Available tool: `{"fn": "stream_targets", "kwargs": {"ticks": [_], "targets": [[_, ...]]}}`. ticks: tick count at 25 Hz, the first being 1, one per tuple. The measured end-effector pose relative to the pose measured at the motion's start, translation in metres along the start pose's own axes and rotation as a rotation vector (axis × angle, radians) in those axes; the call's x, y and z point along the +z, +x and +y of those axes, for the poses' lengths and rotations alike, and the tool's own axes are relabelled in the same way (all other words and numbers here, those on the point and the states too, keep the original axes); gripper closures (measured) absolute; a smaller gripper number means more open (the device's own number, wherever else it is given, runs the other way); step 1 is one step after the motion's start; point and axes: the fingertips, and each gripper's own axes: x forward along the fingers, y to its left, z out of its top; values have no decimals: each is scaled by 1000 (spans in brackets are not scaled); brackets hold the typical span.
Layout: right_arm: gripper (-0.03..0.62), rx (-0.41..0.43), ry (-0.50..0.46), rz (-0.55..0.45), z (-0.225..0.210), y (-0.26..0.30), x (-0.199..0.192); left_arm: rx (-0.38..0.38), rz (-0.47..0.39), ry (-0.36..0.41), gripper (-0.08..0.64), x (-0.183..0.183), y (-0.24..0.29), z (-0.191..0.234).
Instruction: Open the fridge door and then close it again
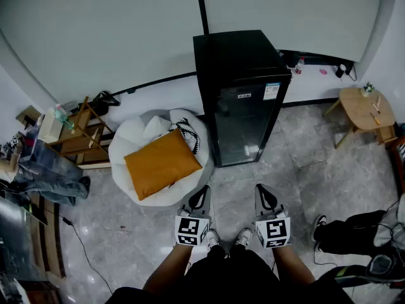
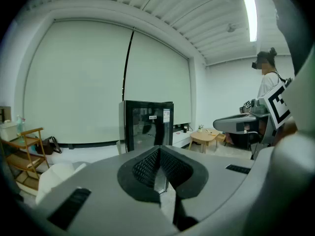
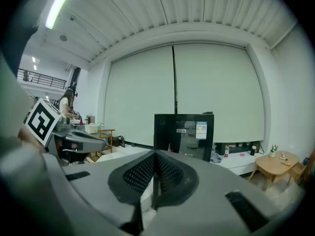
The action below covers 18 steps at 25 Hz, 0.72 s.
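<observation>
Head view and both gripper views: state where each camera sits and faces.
Head view: on the person's head, looking steeply down at the fridge; shows left gripper, right gripper, forearms, shoes.
Left gripper view: on the left gripper, facing the fridge along its shut jaws.
Right gripper view: same on the right gripper, jaws shut.
Shared: the black fridge, door closed.

Head cam: high, faces steeply down; fridge (image 1: 243,100) ahead, well apart. Cams on left gripper (image 1: 201,196) and right gripper (image 1: 264,195): low, approx. level, looking along own jaws at fridge front. All 3 views share fridge, pale blinds (image 1: 95,30) behind.
</observation>
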Motion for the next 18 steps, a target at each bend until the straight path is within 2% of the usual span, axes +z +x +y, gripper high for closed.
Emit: {"fn": "stream_targets", "kwargs": {"ticks": [5, 12, 18], "targets": [[575, 18, 4, -2, -2, -6, 1, 7, 6, 1, 538, 2, -2, -10], [575, 43, 60, -26, -19, -7, 3, 20, 13, 6, 538, 5, 5, -22], [575, 80, 64, -42, -27, -2, 6, 44, 12, -17, 538, 5, 14, -32]]}}
